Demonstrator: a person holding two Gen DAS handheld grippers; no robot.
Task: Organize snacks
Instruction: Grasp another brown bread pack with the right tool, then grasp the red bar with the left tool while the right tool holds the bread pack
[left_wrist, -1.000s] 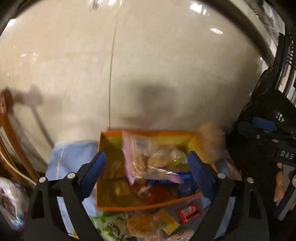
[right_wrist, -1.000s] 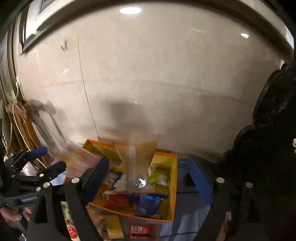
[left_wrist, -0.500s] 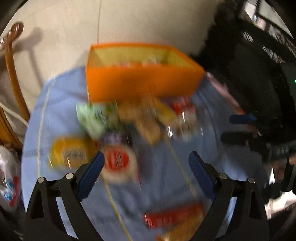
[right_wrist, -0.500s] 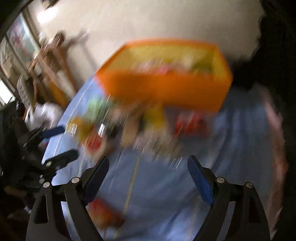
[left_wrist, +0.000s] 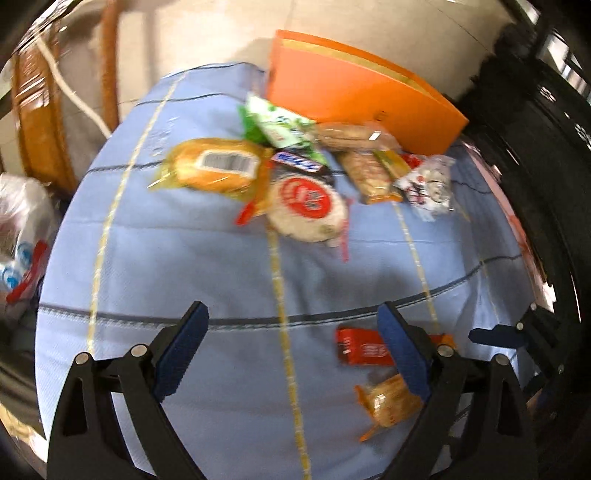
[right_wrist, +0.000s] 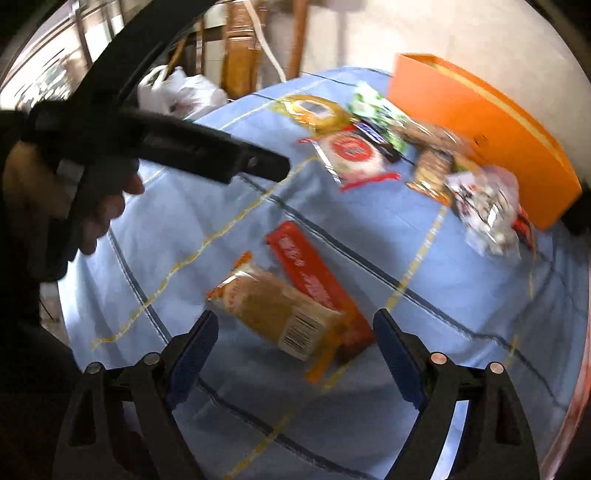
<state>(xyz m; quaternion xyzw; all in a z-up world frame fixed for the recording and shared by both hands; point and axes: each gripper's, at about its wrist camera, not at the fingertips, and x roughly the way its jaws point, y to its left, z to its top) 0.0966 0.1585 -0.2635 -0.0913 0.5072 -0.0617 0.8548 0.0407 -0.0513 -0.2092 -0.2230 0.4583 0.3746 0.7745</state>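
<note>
Orange box (left_wrist: 362, 99) at far end of tabletop (left_wrist: 184, 266), snacks loose in front.
Both my tools, left (left_wrist: 291, 354) & right (right_wrist: 295, 347), wide open, holding nothing. Pile (left_wrist: 303, 184) by box plus bun (right_wrist: 273, 314) & red bar (right_wrist: 314, 280) nearer me not yet sorted; mostly undone, I reckon.

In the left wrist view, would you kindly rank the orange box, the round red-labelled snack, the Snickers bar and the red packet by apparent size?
Largest to smallest:
1. Orange box
2. Round red-labelled snack
3. Red packet and Snickers bar: these look alike. The packet is nearer the camera and partly hidden behind the left gripper's jaws, so I will not rank them.
</note>
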